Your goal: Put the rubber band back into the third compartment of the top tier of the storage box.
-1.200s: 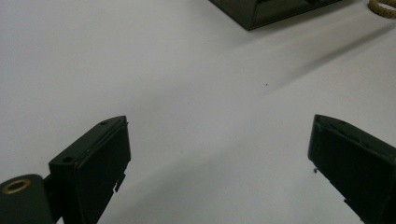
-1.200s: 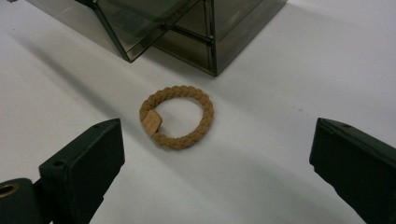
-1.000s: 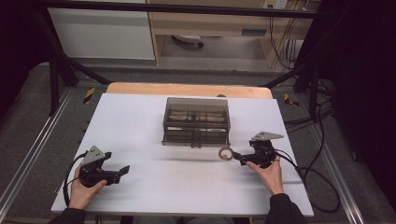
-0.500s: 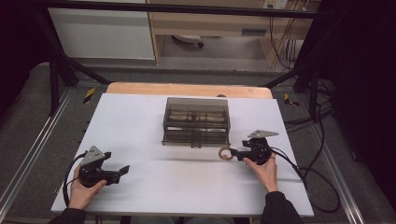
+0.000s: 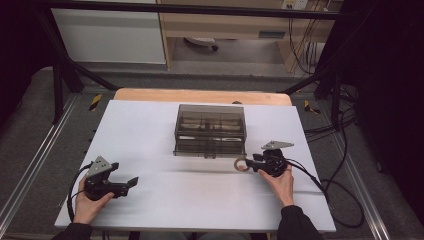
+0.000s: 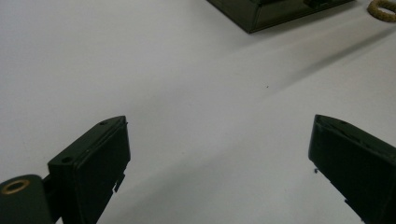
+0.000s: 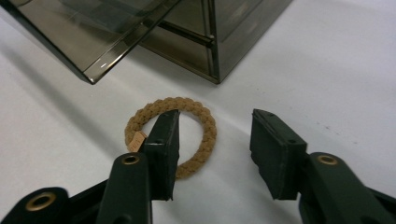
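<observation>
At the table's right, my right gripper (image 7: 212, 149) lies low, jaws apart, one inside the braided ring (image 7: 205, 122). My left gripper (image 6: 219, 163) rests wide open.

Lab rig, black frame (image 5: 60, 75), loose cables (image 5: 345, 125) (dark surroundings), white table (image 5: 150, 130)

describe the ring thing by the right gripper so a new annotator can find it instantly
Start at the smoky translucent plastic organiser box in the middle of the white table. Just off its front right corner, on the tabletop, lies a small tan braided rope ring, with one jaw of the open right gripper standing inside its loop. It is the only tan, round, soft-looking item there.
</observation>
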`<state>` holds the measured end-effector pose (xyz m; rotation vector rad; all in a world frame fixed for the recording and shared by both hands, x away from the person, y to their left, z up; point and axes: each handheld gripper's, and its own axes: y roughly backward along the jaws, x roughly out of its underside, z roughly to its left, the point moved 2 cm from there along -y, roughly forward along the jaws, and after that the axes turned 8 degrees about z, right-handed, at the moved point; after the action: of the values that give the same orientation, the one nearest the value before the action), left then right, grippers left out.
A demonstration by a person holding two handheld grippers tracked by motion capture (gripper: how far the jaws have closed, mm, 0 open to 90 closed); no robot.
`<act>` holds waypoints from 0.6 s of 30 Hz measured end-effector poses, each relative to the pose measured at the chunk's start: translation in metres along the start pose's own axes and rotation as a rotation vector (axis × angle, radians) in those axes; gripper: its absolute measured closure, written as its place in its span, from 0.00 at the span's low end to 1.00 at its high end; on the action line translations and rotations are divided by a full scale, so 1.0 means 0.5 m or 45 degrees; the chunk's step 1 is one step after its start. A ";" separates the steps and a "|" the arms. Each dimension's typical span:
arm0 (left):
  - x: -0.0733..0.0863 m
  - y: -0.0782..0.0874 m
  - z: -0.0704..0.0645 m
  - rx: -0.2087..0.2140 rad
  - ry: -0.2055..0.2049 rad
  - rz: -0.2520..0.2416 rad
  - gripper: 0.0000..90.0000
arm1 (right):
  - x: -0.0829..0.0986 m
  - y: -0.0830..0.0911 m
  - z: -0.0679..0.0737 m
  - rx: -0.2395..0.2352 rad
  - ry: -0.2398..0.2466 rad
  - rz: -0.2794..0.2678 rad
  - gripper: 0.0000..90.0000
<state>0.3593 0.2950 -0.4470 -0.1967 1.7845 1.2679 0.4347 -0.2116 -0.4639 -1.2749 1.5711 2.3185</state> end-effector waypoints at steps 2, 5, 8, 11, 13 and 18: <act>0.000 0.000 0.000 0.000 0.000 0.000 0.05 | 0.000 -0.001 0.002 -0.001 0.001 0.005 0.64; 0.000 0.001 0.000 -0.001 0.002 -0.002 0.06 | 0.001 -0.005 0.005 0.003 0.003 0.020 0.70; 0.000 0.001 0.000 -0.001 0.000 0.000 0.06 | 0.002 -0.006 0.005 0.003 0.005 0.030 0.74; 0.000 0.000 -0.001 0.000 0.002 -0.002 0.06 | 0.003 -0.007 0.006 -0.007 0.000 0.034 0.77; 0.000 0.000 -0.001 -0.001 0.002 -0.002 0.05 | 0.003 -0.008 0.007 -0.007 -0.003 0.037 0.79; 0.000 0.000 0.000 -0.003 0.000 0.000 0.06 | 0.004 -0.008 0.008 -0.006 -0.008 0.044 0.83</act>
<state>0.3590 0.2950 -0.4468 -0.1981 1.7827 1.2697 0.4329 -0.2071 -0.4679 -1.2502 1.5991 2.3458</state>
